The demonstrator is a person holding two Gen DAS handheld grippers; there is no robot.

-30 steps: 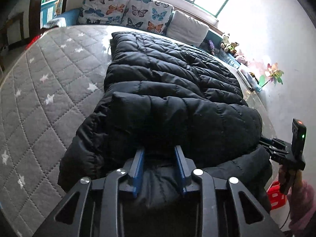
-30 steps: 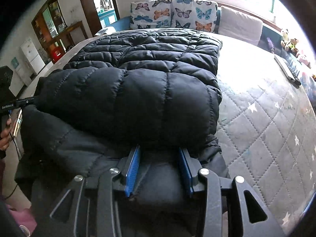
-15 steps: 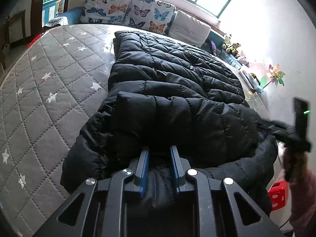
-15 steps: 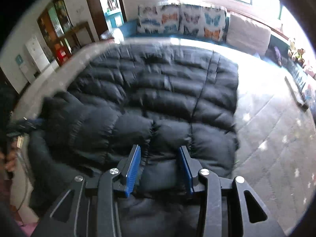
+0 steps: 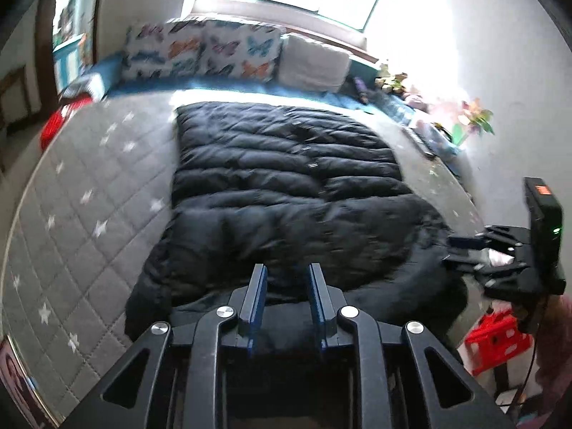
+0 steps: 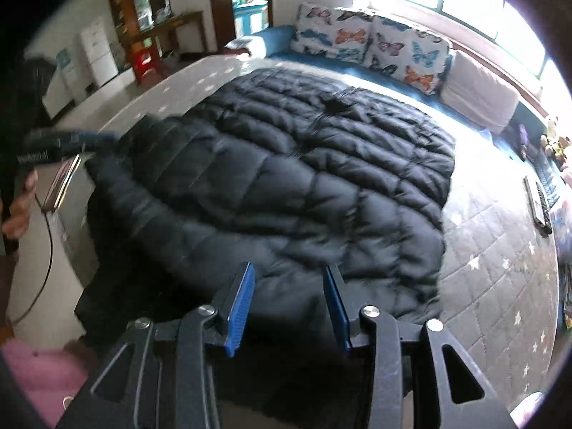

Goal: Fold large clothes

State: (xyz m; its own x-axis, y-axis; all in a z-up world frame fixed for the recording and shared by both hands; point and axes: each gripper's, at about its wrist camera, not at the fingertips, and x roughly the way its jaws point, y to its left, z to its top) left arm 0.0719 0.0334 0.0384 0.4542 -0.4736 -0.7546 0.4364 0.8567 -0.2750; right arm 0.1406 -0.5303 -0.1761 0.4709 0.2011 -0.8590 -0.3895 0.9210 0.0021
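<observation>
A large black puffer coat (image 5: 286, 186) lies on a grey star-quilted mattress (image 5: 82, 207), its near end folded up over the body. It also shows in the right wrist view (image 6: 304, 178). My left gripper (image 5: 287, 275) is open and empty, raised above the coat's near edge. My right gripper (image 6: 289, 271) is open and empty, also above the near edge. The right gripper shows at the right of the left wrist view (image 5: 461, 250); the left gripper shows at the left of the right wrist view (image 6: 100, 139).
Butterfly pillows (image 5: 203, 52) and a white cushion (image 5: 312, 62) line the far side under the window. A remote (image 6: 536, 200) lies on the mattress by the wall. A red stool (image 5: 497, 336) stands on the floor beside the bed.
Both grippers have opened, let go of the coat's near edge, and lifted back from it. The folded end now rests on the coat's body.
</observation>
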